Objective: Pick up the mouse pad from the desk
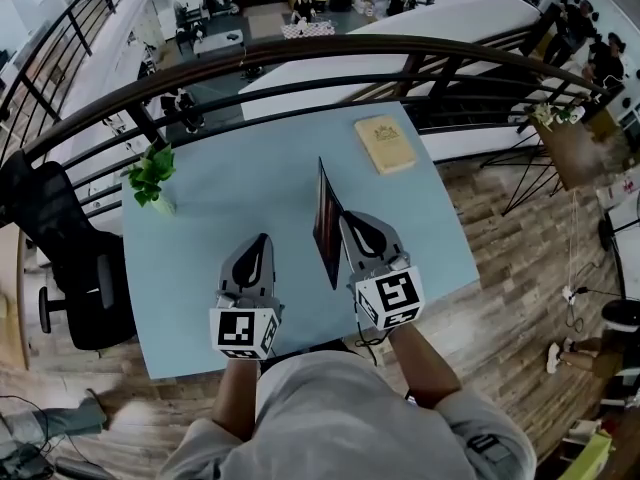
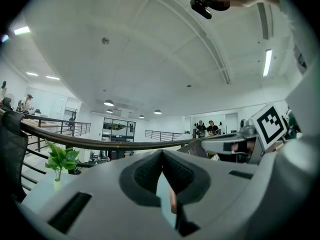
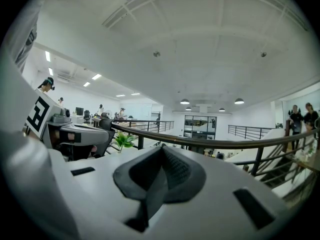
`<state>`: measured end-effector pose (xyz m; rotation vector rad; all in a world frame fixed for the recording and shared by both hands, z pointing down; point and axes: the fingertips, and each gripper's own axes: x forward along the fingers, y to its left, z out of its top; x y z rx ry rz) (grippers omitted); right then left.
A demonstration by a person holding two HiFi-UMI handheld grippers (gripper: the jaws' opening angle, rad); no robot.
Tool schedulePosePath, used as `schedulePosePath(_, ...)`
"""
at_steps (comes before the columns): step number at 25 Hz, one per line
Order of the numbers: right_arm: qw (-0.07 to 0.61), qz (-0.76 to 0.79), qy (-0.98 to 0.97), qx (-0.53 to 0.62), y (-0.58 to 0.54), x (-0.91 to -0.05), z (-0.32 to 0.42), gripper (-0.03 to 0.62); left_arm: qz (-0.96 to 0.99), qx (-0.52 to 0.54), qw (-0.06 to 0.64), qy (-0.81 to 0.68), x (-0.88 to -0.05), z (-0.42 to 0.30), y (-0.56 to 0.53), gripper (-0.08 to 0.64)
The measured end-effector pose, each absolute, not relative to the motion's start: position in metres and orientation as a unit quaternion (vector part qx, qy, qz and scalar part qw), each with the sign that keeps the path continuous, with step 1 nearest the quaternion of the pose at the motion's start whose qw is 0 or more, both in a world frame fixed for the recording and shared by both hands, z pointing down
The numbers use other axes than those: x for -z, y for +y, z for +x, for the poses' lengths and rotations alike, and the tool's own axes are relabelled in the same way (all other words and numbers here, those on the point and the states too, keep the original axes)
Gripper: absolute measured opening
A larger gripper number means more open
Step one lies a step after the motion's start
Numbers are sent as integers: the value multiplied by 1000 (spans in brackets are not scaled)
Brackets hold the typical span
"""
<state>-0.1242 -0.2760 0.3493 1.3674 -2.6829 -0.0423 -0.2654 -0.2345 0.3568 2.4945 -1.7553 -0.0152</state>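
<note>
Pinching a thin dark mouse pad (image 3: 149,196), the right gripper (image 3: 161,153) has its jaws almost together, and the sheet shows edge-on in the slit below their tips. In the head view the mouse pad (image 1: 326,223) stands on edge at centre frame, just left of the right gripper's nose, with a reddish tint on its visible face. Whether its lower edge touches the surface I cannot tell. The left gripper (image 1: 262,242) sits lower left, apart from the pad, jaws closed tip to tip on nothing. Below them spreads a light blue desk (image 1: 230,203), with a small green plant (image 1: 152,176) at its left edge and a tan book (image 1: 384,144) at its upper right. A curved dark railing (image 1: 300,48) crosses the top, a black office chair (image 1: 60,248) stands at left, and a wooden floor (image 1: 510,268) shows at right.
</note>
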Motion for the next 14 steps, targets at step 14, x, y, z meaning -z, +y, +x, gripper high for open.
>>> schedulePosePath(14,67,456,-888,11,-276,-352,-123,14,814,5,52,-578,-362,-270,-235,12)
